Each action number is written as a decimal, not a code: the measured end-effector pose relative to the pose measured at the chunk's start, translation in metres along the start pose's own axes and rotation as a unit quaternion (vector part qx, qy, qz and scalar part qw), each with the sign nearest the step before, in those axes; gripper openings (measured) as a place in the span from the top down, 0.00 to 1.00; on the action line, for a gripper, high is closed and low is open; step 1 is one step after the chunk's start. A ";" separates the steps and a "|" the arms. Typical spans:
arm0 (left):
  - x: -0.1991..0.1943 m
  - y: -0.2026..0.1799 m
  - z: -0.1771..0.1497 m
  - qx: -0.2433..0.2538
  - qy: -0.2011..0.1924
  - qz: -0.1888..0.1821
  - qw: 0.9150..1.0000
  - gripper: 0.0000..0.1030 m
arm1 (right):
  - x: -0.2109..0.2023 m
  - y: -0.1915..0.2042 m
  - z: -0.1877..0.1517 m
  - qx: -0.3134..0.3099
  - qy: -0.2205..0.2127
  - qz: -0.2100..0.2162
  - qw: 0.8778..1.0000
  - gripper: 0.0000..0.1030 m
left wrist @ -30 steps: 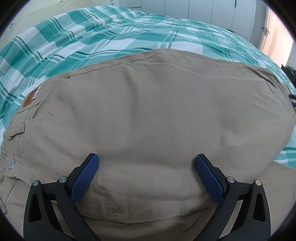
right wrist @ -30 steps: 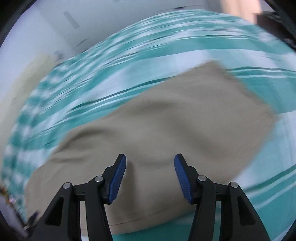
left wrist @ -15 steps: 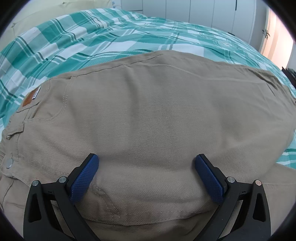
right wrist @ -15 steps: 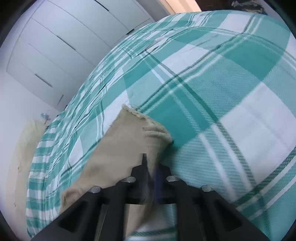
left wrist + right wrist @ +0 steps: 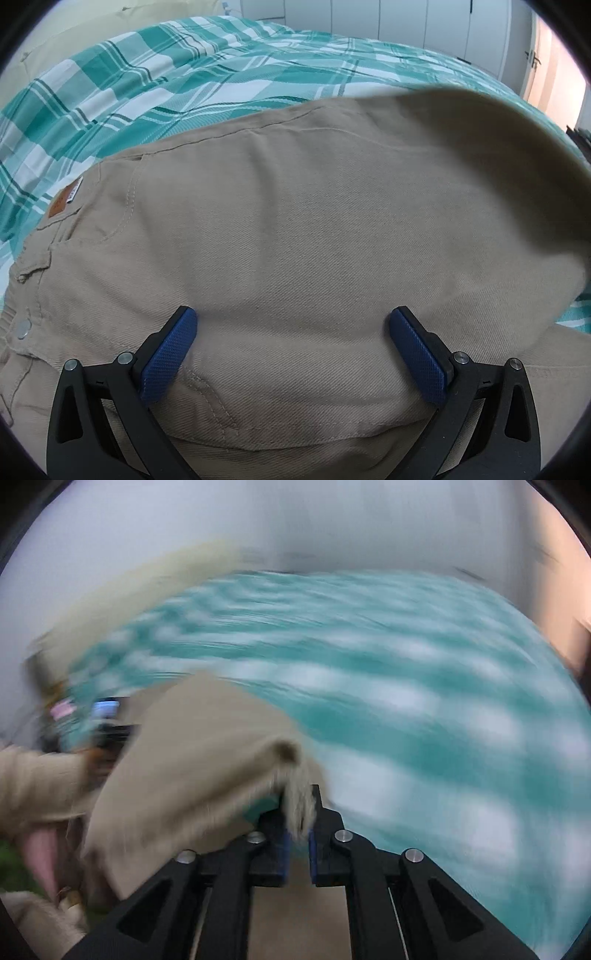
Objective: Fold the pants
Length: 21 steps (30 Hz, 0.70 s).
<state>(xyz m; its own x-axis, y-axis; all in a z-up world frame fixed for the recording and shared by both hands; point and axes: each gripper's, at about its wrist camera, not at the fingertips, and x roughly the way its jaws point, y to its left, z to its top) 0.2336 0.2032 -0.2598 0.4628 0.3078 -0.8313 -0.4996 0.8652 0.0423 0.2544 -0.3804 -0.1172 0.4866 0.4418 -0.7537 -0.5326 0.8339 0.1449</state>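
**Trouser hem swings over for the fold**

On the plaid bed, the right claw pinches the hem of the khaki pants, carrying it across. The left claw, jaws wide apart, rests at the seat. Next: lay the hem squarely at the waistband, then release.

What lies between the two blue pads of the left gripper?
Only tan pants fabric, seen in the left wrist view: the left gripper stands wide open with the cloth spanning the gap under its pads.
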 end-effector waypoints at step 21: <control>-0.118 -0.032 -0.128 0.081 0.058 -0.111 0.989 0.00 | 0.071 0.173 -0.130 0.082 0.051 -0.031 0.995 0.28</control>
<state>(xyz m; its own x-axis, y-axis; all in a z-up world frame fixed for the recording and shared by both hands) 0.1011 0.0882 -0.2337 0.4556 0.0647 -0.8878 -0.2668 0.9614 -0.0669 0.1063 -0.2478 -0.2287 0.4374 0.3596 -0.8242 -0.3802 0.9046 0.1929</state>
